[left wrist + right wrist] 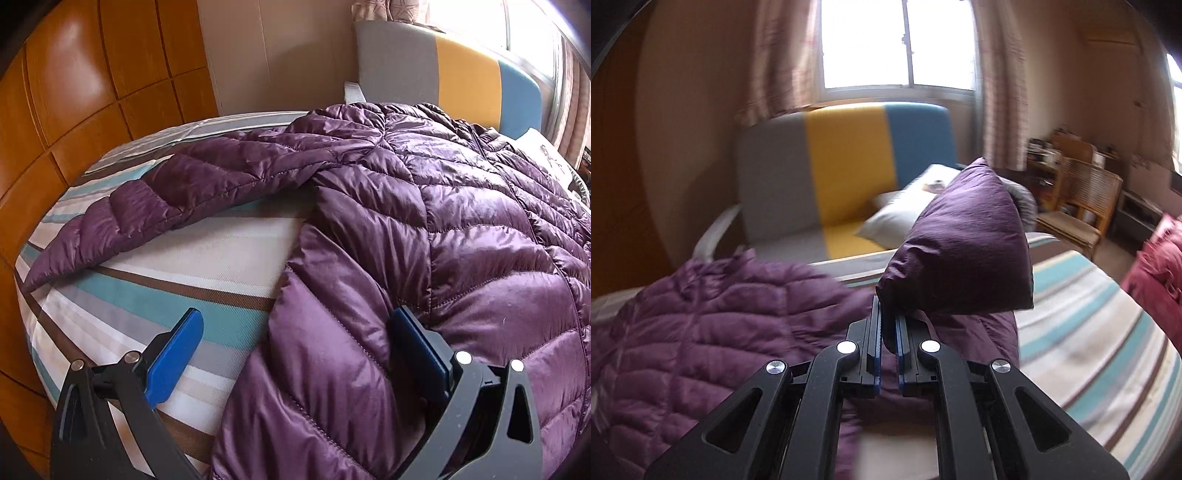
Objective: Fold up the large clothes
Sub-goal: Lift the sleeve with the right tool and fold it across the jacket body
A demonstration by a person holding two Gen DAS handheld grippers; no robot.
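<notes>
Purple and quilted, a puffy down jacket (424,221) lies spread across a bed with a striped sheet (177,280) in teal, brown and white. One sleeve (155,210) stretches out flat toward the bed's edge. The left gripper (295,336) hovers low with its blue pads wide apart, the jacket's side edge bulging between them, seemingly unpinched. The right gripper (888,332) is clamped tight on a fold of the jacket (960,251), holding it raised above the bed. Beyond stand a grey, yellow and blue headboard (849,162) and a white pillow (905,218).
</notes>
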